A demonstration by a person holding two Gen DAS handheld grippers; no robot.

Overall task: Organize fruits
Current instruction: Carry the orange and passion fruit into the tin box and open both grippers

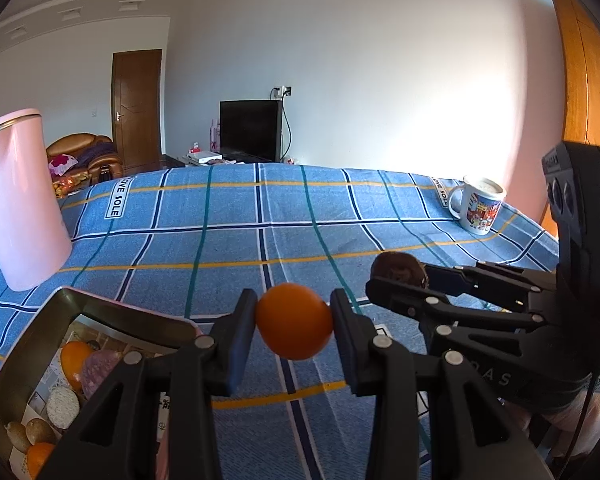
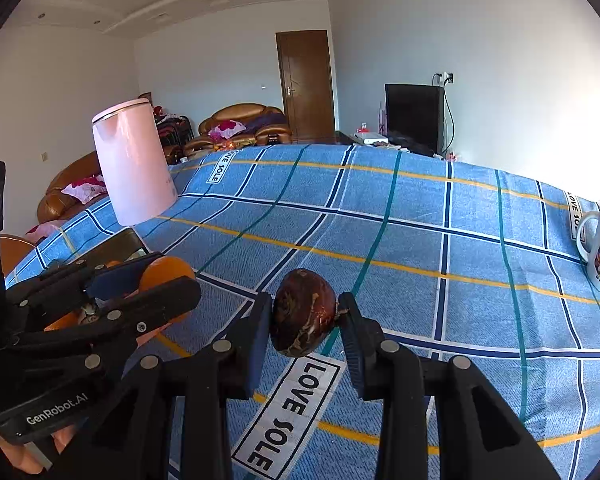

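Holding one fruit in each gripper right now. The left gripper [image 1: 294,326] has its fingers [image 1: 236,340] pinching an orange [image 1: 295,322] from both sides, dead centre and low in the left wrist view, lifted above the blue plaid cloth [image 1: 228,240] that covers the worktop. The right gripper [image 2: 305,326] does the same with a dark brown, mottled fruit [image 2: 302,312], fingers [image 2: 360,344] clamped on either side of it, lower middle of the right wrist view, just above a "LOVE SOLE" label on the cloth.

Each gripper shows up in the other's camera too: the right one sits at the right edge of the left view, the left one at the lower left of the right view.

Down in the lower left corner of the left view there's a metal tray [image 1: 60,304] with more fruit inside, including another orange and a few small brownish ones. A pink cylinder-shaped container [image 1: 20,200] stands at the left edge, and a printed mug [image 1: 480,208] sits on the cloth at the right.
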